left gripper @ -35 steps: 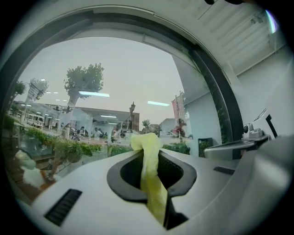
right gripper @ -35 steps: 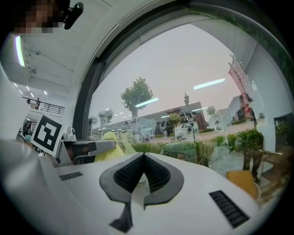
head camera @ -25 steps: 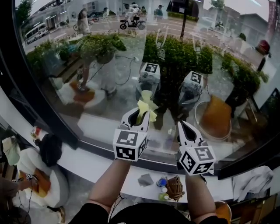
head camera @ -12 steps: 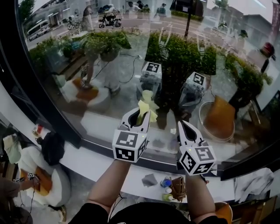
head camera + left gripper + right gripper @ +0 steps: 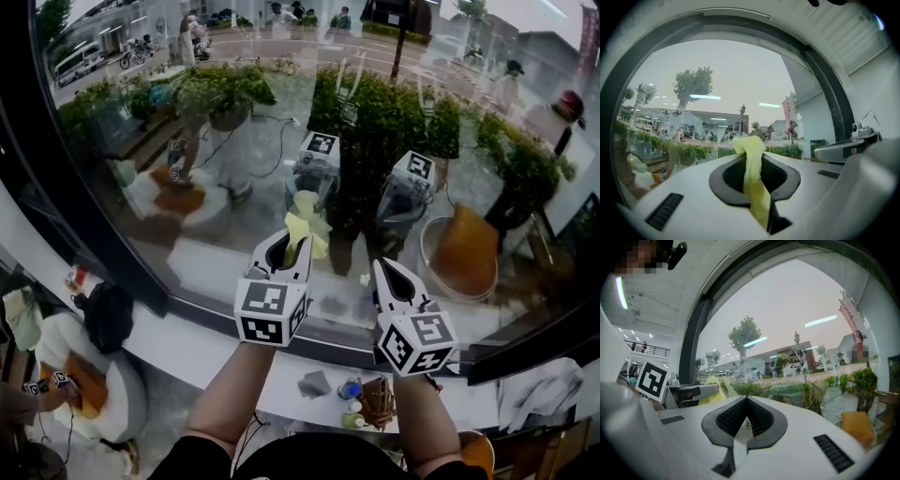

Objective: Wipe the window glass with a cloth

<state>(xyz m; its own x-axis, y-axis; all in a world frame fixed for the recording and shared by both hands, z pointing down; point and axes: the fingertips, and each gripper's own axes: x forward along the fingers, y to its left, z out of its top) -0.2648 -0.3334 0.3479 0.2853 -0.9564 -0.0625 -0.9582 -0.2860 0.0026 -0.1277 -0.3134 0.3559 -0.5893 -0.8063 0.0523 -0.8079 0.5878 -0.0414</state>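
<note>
The large window glass [image 5: 281, 112] fills the head view, with street, shrubs and reflections of both grippers in it. My left gripper [image 5: 289, 246] is shut on a pale yellow cloth [image 5: 302, 230] that sticks out past its tips close to the glass. In the left gripper view the cloth [image 5: 751, 168] runs up between the jaws of the left gripper [image 5: 752, 152] and folds over at the top. My right gripper [image 5: 386, 270] points at the glass to the right, shut with nothing in it. In the right gripper view the right gripper [image 5: 746, 401] has its tips together, the cloth [image 5: 712, 389] at left.
A black window frame [image 5: 84, 216] curves down the left and along the bottom above a white sill [image 5: 187, 352]. Below the sill stand small bottles and a rag [image 5: 349, 394]. A person sits at lower left [image 5: 56, 384].
Both grippers have shifted slightly left and a little up along the glass, the cloth still held. People and scooters outside have moved on.
</note>
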